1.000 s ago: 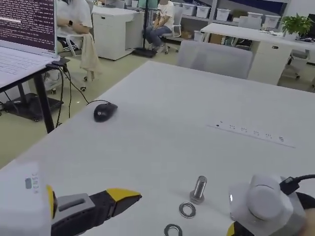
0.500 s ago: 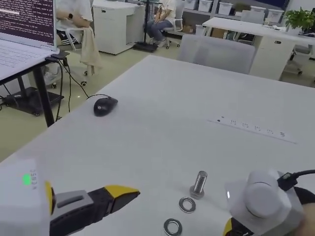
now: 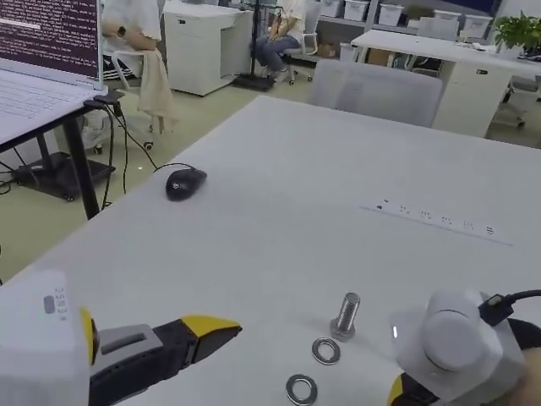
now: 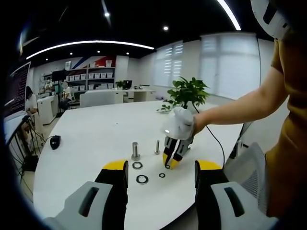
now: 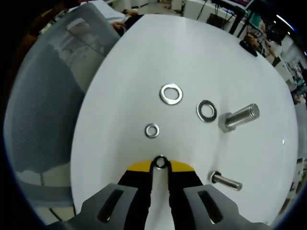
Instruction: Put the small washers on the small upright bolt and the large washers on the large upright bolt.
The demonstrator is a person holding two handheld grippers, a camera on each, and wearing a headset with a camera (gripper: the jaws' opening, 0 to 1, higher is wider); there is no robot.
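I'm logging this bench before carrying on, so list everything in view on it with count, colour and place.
Table: one, white, under everything.
Large bolt: one, silver, upright mid-table.
Small bolt: one, silver, upright beside it.
Large washers: two, silver, flat by the large bolt.
Small washers: two, silver, one on the table, one held.
Mouse: one, black, table's left side.
Power strip: one, white, beyond the bolts.
Left tongs: one, black-yellow, open.
Right tongs: one, black-yellow, shut on a small washer.
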